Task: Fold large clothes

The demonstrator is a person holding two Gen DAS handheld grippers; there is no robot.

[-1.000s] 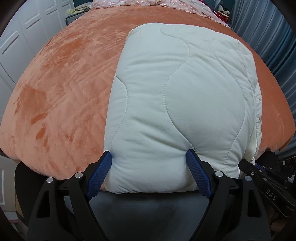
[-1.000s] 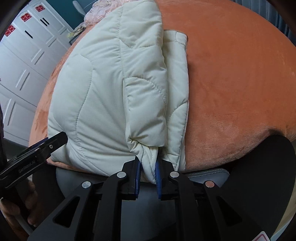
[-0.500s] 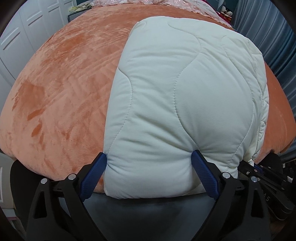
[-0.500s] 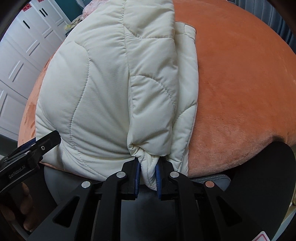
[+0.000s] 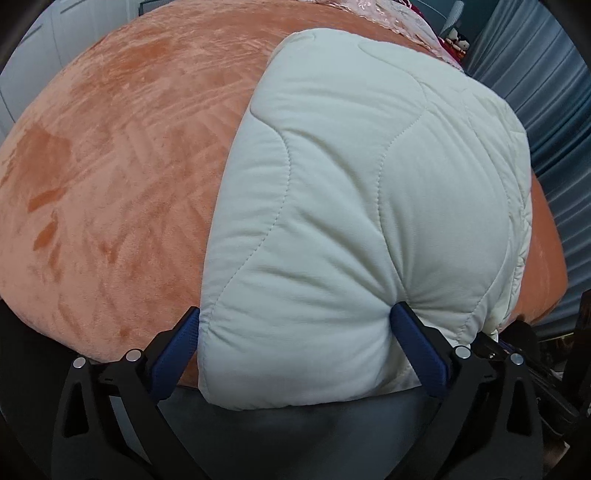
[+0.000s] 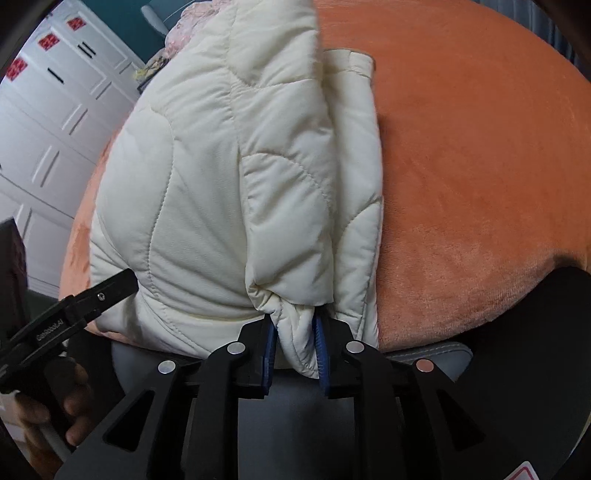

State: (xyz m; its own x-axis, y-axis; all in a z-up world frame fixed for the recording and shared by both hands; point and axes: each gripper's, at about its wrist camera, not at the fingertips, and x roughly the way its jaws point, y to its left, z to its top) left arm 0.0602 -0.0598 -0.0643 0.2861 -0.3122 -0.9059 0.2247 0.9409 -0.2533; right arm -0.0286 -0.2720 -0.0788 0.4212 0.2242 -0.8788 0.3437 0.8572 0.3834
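A cream quilted jacket lies folded on an orange velvet bed. My left gripper straddles its near left corner. Its jaws are opening and stand very wide; the puffy corner bulges between the fingers, and the right finger dents the fabric. In the right wrist view the jacket shows a folded sleeve on top. My right gripper holds a bunched hem at the near edge. Its jaws are opening, with the pads still against the fabric. The left gripper shows at the left there, held by a hand.
White wardrobe doors stand to the left of the bed. A blue-grey curtain hangs on the right. Pink lace bedding lies at the far end. Bare orange cover spreads to the right of the jacket.
The left jaws have spread wider around the jacket's corner, and that gripper has sunk closer to the bed. The right pads have parted a little around the bunched hem.
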